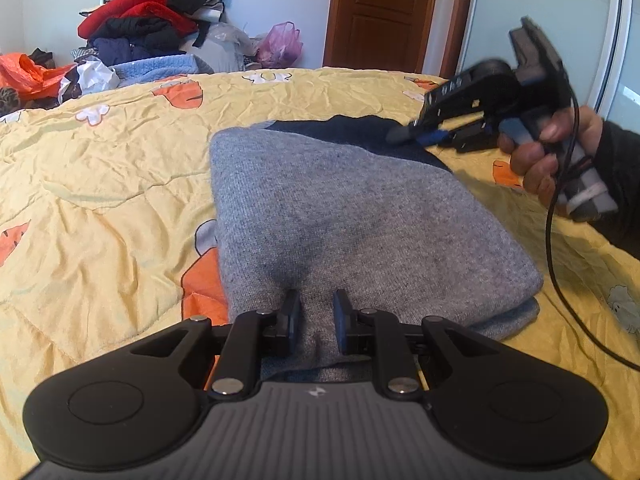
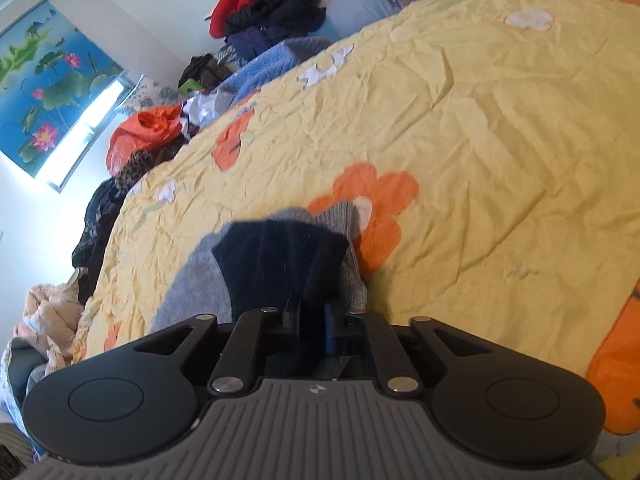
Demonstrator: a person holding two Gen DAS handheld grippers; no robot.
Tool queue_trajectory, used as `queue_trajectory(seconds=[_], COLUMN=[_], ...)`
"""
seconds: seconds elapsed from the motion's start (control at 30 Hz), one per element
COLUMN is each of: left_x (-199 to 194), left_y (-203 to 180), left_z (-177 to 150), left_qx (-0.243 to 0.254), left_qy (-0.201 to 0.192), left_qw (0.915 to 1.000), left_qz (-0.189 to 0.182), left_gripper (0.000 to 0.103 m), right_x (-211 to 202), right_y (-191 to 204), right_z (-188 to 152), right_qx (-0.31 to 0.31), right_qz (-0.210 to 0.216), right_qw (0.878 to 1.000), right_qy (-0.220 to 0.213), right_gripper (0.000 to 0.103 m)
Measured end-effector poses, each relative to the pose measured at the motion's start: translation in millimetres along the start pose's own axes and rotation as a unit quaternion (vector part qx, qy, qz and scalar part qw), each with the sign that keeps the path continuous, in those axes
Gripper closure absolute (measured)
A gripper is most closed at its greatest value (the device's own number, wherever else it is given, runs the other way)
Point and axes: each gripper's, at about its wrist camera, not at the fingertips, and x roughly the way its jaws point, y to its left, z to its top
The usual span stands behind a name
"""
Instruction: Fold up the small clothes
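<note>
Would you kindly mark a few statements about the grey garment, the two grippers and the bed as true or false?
1. The grey garment lies folded on the yellow bedspread. True.
2. The left gripper is clamped on a red sweater. False: its jaws are parted over the grey garment, and red clothing lies only in the pile of clothes beyond the bed.
3. The right gripper is at the garment's dark navy part. True.
4. The bedspread is plain white. False: it is yellow with orange and white flowers.
5. A brown wooden door stands behind the bed. True.
</note>
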Motion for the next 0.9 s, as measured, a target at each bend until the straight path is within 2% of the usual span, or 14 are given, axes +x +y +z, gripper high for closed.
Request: queue_trajectory(seconds=[0.07, 0.1, 0.2, 0.3, 0.37, 0.4, 0.5, 0.53, 0.6, 0.63, 0.67, 0.8, 0.87, 0.9], left_x=[0, 1, 1, 0, -1, -3, -18, -25, -31, -28, -22, 23, 49, 52], left_y=[-1, -2, -3, -4, -4, -4, -3, -3, -4, -5, -7, -13, -16, -14], left_z=[-1, -1, 0, -1, -2, -2, 4, 7, 18, 25, 31, 48, 39, 32], left_qx=[0.001, 0.002, 0.007, 0.008, 0.009, 0.009, -0.002, -0.004, -0.002, 0.000, 0.003, 0.026, 0.061, 0.063], left_qy=[-0.001, -0.001, -0.001, -0.002, -0.003, -0.002, -0.009, -0.024, -0.059, -0.074, -0.084, -0.052, -0.032, -0.045], left_qw=[1.0000, 1.0000, 1.0000, 1.0000, 0.9999, 0.9999, 1.0000, 0.9996, 0.9981, 0.9972, 0.9964, 0.9982, 0.9962, 0.9957], left_qz=[0.001, 0.002, 0.005, 0.005, 0.005, 0.005, -0.004, -0.014, -0.019, -0.007, 0.008, 0.012, 0.053, 0.051], left_gripper=[0.086, 0.086, 0.086, 0.086, 0.086, 0.086, 0.084, 0.080, 0.055, 0.026, 0.015, 0.015, 0.010, 0.010], right_x=[-18, -22, -13, 19, 53, 53, 31, 17, -8, -15, -16, 9, 12, 11], right_y=[14, 23, 62, 82, 69, 60, 57, 59, 62, 63, 65, 59, 45, 40], right_z=[7, 9, 5, -10, -20, -26, -23, -23, -27, -31, -36, -56, -62, -60], right_qx=[-0.007, -0.019, -0.088, -0.155, -0.156, -0.158, -0.119, -0.114, -0.111, -0.105, -0.102, -0.112, -0.116, -0.100], right_qz=[-0.005, 0.006, 0.031, 0.001, -0.046, -0.031, -0.036, -0.032, -0.011, 0.002, 0.011, -0.014, 0.000, -0.002], right_qw=[0.998, 0.997, 0.994, 0.988, 0.986, 0.987, 0.992, 0.993, 0.993, 0.994, 0.994, 0.994, 0.993, 0.995], right_qy=[-0.065, -0.077, -0.058, -0.015, 0.037, 0.012, 0.007, -0.008, -0.041, -0.042, -0.035, 0.006, -0.017, -0.018], right_gripper=[0.076, 0.076, 0.072, 0.059, 0.060, 0.066, 0.071, 0.066, 0.065, 0.063, 0.062, 0.062, 0.071, 0.082])
